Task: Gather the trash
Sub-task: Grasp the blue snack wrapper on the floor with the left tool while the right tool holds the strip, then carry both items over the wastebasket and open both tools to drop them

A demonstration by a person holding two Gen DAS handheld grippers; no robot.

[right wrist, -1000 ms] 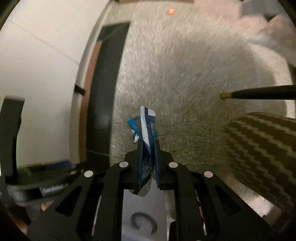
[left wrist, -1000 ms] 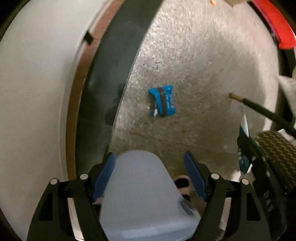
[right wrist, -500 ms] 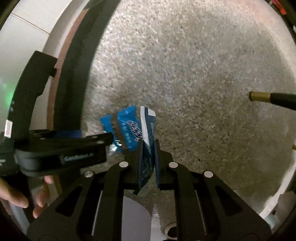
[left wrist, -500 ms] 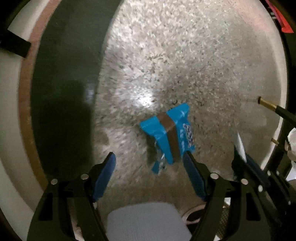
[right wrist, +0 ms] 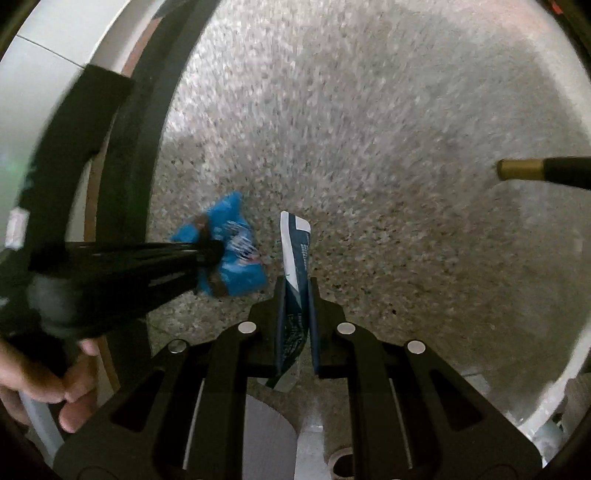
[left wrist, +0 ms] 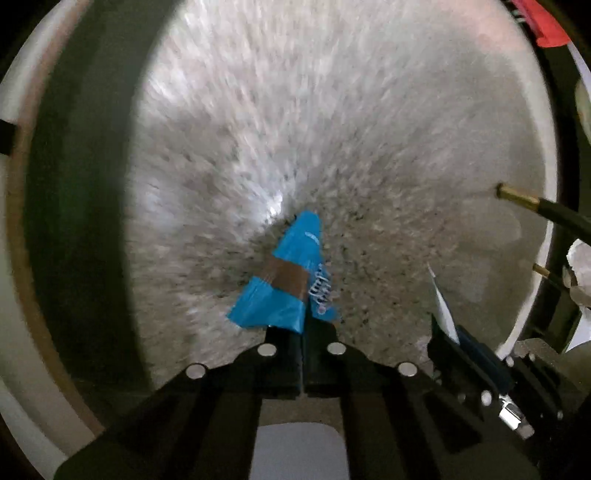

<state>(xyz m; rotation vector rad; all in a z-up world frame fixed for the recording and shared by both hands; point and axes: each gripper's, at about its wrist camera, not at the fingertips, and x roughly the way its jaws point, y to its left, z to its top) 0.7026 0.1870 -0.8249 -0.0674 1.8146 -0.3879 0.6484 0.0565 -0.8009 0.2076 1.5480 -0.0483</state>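
My left gripper [left wrist: 302,343] is shut on a bright blue wrapper [left wrist: 286,284] with a brown band, over the speckled floor [left wrist: 332,129]. The same wrapper [right wrist: 236,254] shows in the right wrist view, pinched by the left gripper [right wrist: 212,254] coming in from the left. My right gripper [right wrist: 296,306] is shut on a dark blue and white wrapper [right wrist: 295,247] that sticks up between its fingers. This gripper and its wrapper [left wrist: 445,314] also show at the lower right of the left wrist view.
A dark strip [left wrist: 81,184] and a white wall [right wrist: 48,40] run along the left. A black leg with a brass tip [right wrist: 524,169] reaches in from the right. A red object [left wrist: 546,26] lies at the top right. A hand [right wrist: 55,376] holds the left gripper.
My left gripper went from open around the bright blue wrapper to shut on it. The right gripper kept its hold on the dark blue wrapper.
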